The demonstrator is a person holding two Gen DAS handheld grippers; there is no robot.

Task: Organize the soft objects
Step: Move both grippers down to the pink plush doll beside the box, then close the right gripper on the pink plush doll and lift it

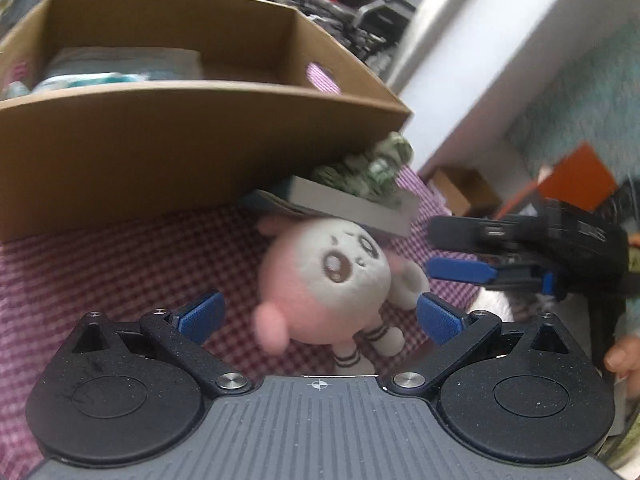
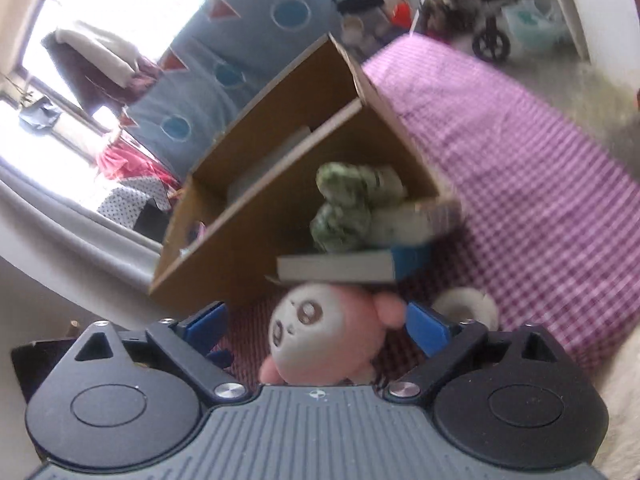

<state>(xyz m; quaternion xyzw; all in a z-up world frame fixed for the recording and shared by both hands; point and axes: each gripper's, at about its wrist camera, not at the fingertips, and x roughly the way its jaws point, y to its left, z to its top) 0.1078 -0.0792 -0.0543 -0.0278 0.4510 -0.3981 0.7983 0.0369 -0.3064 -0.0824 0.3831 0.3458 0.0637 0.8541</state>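
Observation:
A round pink and white plush toy lies on the pink checked cloth, in front of an open cardboard box. My left gripper is open, its blue pads on either side of the toy without touching it. My right gripper is open too, and the toy sits between its fingers with no pad pressing on it. In the left wrist view the right gripper comes in from the right. A green plush rests on a grey book just behind the toy.
Folded white and teal fabric lies inside the box. A white ring-shaped object sits on the cloth to the right of the toy. A hand shows at the right edge. Cluttered furniture and a blue cushion stand beyond.

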